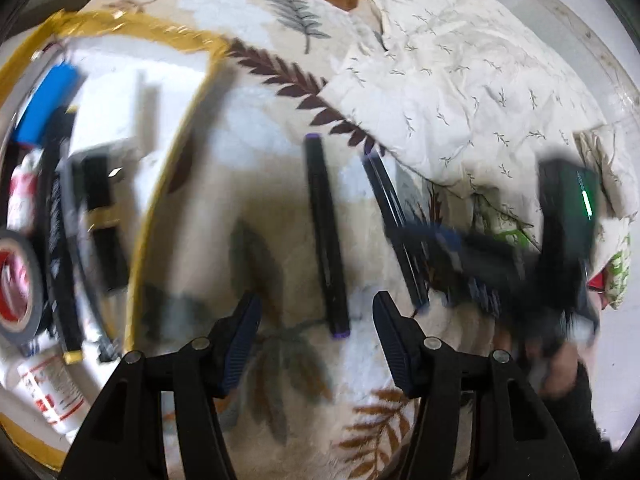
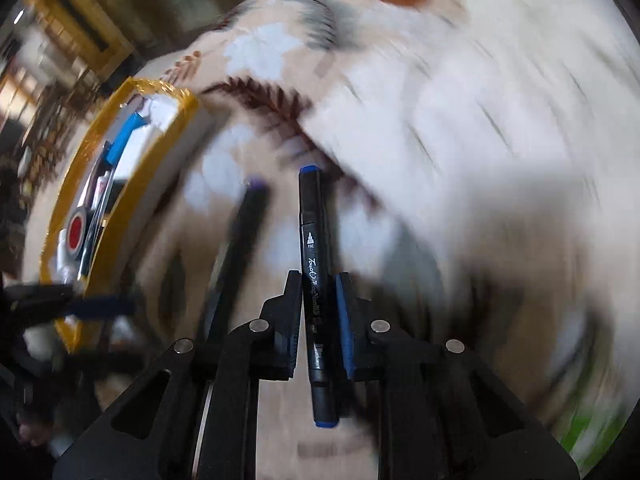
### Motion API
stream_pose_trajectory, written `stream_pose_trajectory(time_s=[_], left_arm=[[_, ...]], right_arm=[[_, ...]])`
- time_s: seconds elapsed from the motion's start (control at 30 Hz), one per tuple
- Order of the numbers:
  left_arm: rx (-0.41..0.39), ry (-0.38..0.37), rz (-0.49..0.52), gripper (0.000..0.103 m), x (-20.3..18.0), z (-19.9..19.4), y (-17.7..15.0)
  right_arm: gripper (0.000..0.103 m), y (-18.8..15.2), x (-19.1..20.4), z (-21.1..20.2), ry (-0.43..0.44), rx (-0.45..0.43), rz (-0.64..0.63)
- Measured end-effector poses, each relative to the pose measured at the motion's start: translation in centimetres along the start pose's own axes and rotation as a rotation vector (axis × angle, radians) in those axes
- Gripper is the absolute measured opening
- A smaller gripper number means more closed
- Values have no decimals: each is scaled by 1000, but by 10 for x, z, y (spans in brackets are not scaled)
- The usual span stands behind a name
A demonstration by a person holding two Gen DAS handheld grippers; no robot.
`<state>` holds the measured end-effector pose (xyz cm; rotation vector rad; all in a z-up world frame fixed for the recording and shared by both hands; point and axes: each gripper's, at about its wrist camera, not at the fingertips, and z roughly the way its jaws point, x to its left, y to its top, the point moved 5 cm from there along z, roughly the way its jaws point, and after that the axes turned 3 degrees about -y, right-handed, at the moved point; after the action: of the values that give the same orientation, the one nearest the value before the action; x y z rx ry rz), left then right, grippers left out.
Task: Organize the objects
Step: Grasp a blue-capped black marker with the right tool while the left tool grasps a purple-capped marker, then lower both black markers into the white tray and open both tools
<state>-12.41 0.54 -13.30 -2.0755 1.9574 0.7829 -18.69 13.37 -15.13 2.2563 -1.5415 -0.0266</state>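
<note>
Grip status: the right gripper (image 2: 318, 312) has its jaws pressed on the barrel of a blue-capped marker (image 2: 316, 280), which lies straight between the pads, roughly mid-length. The left gripper (image 1: 316, 316) stands wide open and empty, poised over a purple-capped marker (image 1: 326, 236) lying on the leaf-print blanket (image 1: 256, 168). A gold-rimmed tray (image 1: 180, 128) sits to the left, already holding a tape roll (image 1: 16, 284), a blue block and bottles. Recommendation: lift the held marker level, carry it over the rim before releasing, and lay it parallel to the items inside. The left gripper should straddle the purple marker squarely at its middle before closing
</note>
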Motion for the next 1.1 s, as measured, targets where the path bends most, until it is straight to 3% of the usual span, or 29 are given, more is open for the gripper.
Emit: stream_pose_trajectory(time_s=[0.1, 0.2, 0.27, 0.3, 0.37, 0.67, 0.77, 0.83, 1.1], left_arm=[[8, 33, -11, 57, -10, 14, 17], [50, 107, 2, 46, -16, 37, 34], [69, 174, 20, 32, -15, 51, 41], [55, 195, 17, 29, -13, 53, 44], [31, 226, 40, 14, -13, 50, 45], [34, 130, 24, 13, 10, 11, -5], [4, 91, 13, 13, 21, -14, -26], [-16, 63, -10, 13, 29, -33, -34], [-123, -16, -82, 13, 60, -82, -30]], right_arm=[[16, -36, -14, -12, 12, 9, 91], [16, -59, -18, -20, 32, 15, 137], [16, -65, -20, -21, 50, 15, 169], [16, -66, -21, -21, 53, 15, 179], [16, -65, -21, -19, 47, 20, 181], [16, -65, -7, -18, 26, -13, 238], [16, -74, 7, -16, 96, -25, 280], [16, -76, 24, -13, 91, -31, 272], [16, -58, 82, -34, 204, -61, 262]])
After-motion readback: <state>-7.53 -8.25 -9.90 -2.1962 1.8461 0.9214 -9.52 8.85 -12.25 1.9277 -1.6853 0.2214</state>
